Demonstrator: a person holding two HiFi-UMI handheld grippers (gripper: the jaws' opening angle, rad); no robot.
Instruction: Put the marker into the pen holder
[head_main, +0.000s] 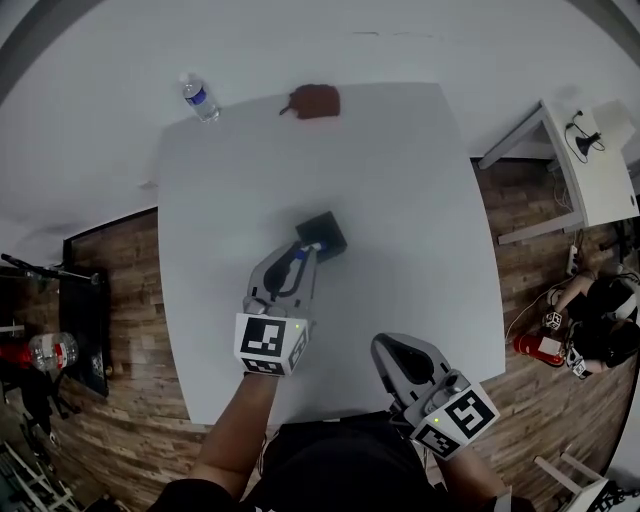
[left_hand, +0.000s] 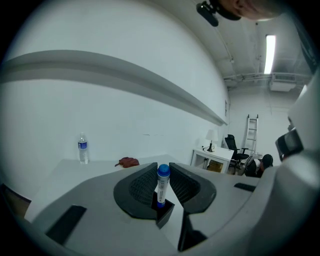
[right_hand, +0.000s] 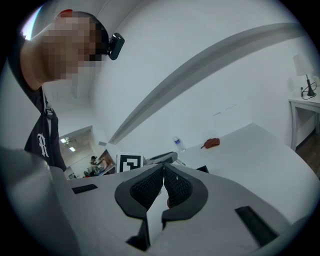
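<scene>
Left gripper: clenched on the marker, its pads against the white barrel from both sides.
Marker: upright, blue cap on top, lower end inside the pen holder; near the centre of the head view.
Pen holder: black, square, standing mid-way across the white table.
Right gripper: jaws pressed together with nothing between them; lower right of the head view, by the table's near edge.
Far edge: water bottle at upper left, reddish-brown cloth at upper centre, both well apart from the holder.
</scene>
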